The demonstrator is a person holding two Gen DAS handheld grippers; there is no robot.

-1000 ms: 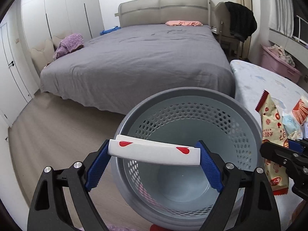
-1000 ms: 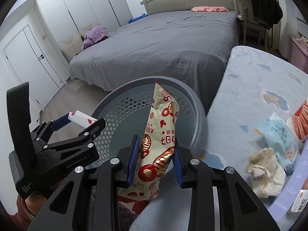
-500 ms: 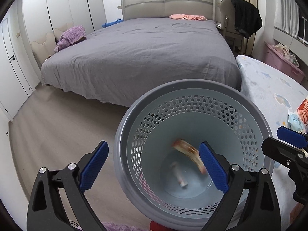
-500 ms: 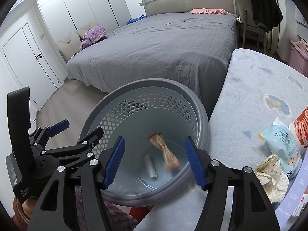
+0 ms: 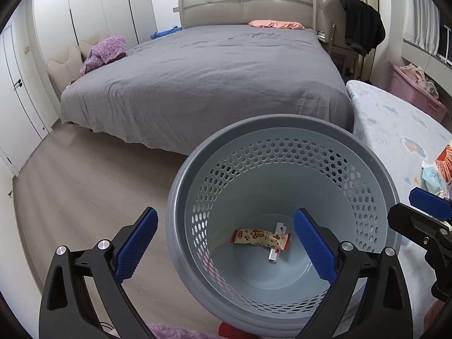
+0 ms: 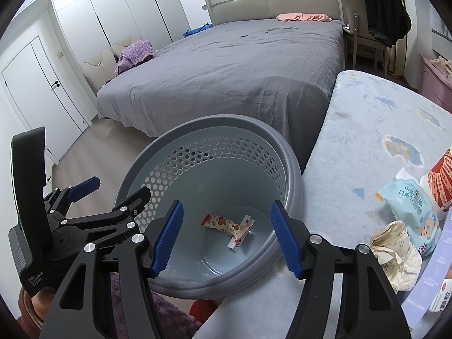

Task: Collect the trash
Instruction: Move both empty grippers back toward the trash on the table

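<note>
A grey perforated trash basket (image 5: 282, 124) stands on the floor beside a low table; it also shows in the right wrist view (image 6: 214, 124). At its bottom lie a cream and red snack wrapper (image 5: 261, 237) (image 6: 221, 223) and a white strip with red hearts (image 5: 275, 254) (image 6: 238, 240). My left gripper (image 5: 226, 243) is open and empty above the basket's near rim. My right gripper (image 6: 226, 237) is open and empty above the basket. On the table lie a light blue packet (image 6: 409, 206), a crumpled paper bag (image 6: 395, 251) and a red and white packet (image 6: 440, 180).
A grey bed (image 5: 214, 76) stands behind the basket. The table with a pale blue patterned cloth (image 6: 375, 118) is to the right. A pink storage box (image 5: 418, 96) and a chair with a black coat (image 5: 358, 25) stand at the back right. White wardrobe doors (image 6: 34, 84) line the left wall.
Both grippers opened. The white heart strip left my left gripper and the snack wrapper left my right gripper; both fell and now lie still at the basket's bottom.
</note>
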